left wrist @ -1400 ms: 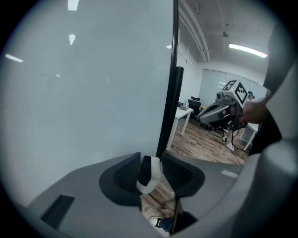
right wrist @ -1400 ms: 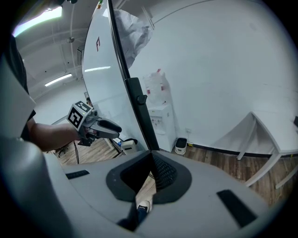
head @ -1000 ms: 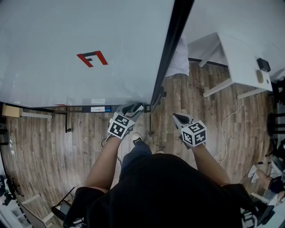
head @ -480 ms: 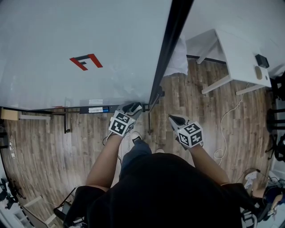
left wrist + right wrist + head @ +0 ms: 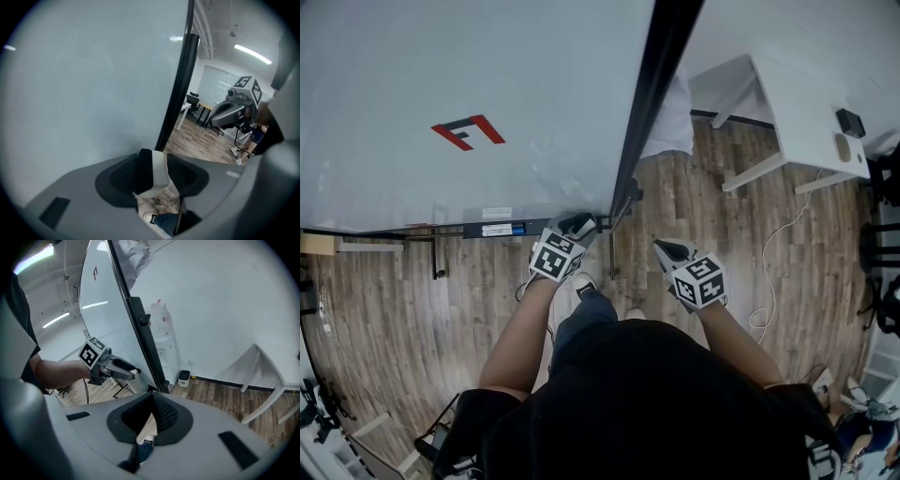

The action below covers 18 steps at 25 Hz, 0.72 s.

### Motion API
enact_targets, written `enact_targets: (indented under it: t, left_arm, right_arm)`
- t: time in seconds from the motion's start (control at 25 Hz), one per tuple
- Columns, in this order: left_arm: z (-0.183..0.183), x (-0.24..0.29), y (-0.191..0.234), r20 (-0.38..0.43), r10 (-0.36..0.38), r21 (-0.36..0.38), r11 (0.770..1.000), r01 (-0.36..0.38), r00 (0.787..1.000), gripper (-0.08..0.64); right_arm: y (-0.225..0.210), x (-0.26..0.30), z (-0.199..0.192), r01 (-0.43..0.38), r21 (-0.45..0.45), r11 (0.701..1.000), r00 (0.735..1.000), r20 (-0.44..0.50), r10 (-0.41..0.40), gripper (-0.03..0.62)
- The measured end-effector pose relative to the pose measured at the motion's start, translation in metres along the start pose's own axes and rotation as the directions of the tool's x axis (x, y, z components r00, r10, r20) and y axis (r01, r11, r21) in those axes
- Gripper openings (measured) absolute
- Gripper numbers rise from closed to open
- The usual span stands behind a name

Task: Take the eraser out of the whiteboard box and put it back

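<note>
White-and-black eraser (image 5: 158, 171) lengthwise along left gripper (image 5: 579, 223) fingers, just opened, loose between them, right gripper (image 5: 664, 248) fingers closed, empty

We see the whiteboard (image 5: 441, 75) on our left, its tray (image 5: 502, 229) along the lower edge, and a table (image 5: 797, 103) standing well apart to the right.

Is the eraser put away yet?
Not quite. Already picked up, the eraser sits between the left gripper's fingers, which have just been opening, low at the whiteboard's bottom corner. Left to do: let go and pull away. The right gripper is shut and empty.
</note>
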<state>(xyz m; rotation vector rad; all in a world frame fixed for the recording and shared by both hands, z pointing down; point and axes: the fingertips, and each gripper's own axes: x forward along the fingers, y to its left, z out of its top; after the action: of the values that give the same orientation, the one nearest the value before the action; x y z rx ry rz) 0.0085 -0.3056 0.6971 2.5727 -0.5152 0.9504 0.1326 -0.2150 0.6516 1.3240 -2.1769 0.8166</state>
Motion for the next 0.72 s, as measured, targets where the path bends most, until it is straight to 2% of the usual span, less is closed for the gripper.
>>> enact_targets:
  t: [0.72]
  left_arm:
    - [-0.0049,0.0034,0.0036,-0.043,0.023,0.001,1.0,-0.023,0.999,0.183]
  right_arm:
    - [0.0035,-0.0017,-0.0002,-0.007,-0.01,1.0,1.0,0.009,0.007,-0.006]
